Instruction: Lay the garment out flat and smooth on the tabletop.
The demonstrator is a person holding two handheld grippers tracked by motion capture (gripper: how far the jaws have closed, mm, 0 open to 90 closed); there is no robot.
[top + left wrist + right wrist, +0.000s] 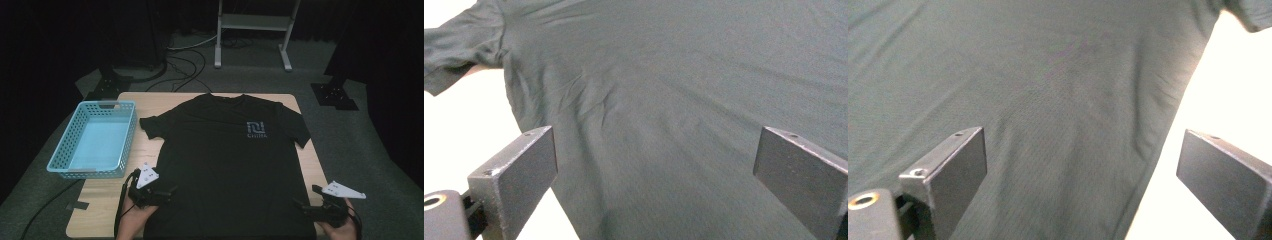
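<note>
Left gripper: jaws spread wide, nothing between them. It sits at the near left of the table, at the left side edge of the black T-shirt near its hem, jaws aimed toward the shirt. Held by the person's left hand; grey three-cornered plate on top, cable trailing off behind it. In the left gripper view the left gripper looks over the T-shirt, with dark fabric spanning the gap between the jaws and the left sleeve toward the upper left, lying on bare tabletop.

Right gripper: jaws likewise wide apart, empty. It sits at the near right corner of the shirt, held by the right hand, plate on top. In the right gripper view the right gripper straddles the shirt's side edge: the jaw at the view's left over the T-shirt, the other over bare table.

T-shirt: spread flat, front up, in the middle of the wooden table; collar at the far edge, sleeves out to both sides, hem at the near edge. Pale logo on the chest.

Light-blue plastic basket: on the table's left edge, just beside the left sleeve, apart from the left gripper.

Beyond the table: cables on grey floor and a white stand.
</note>
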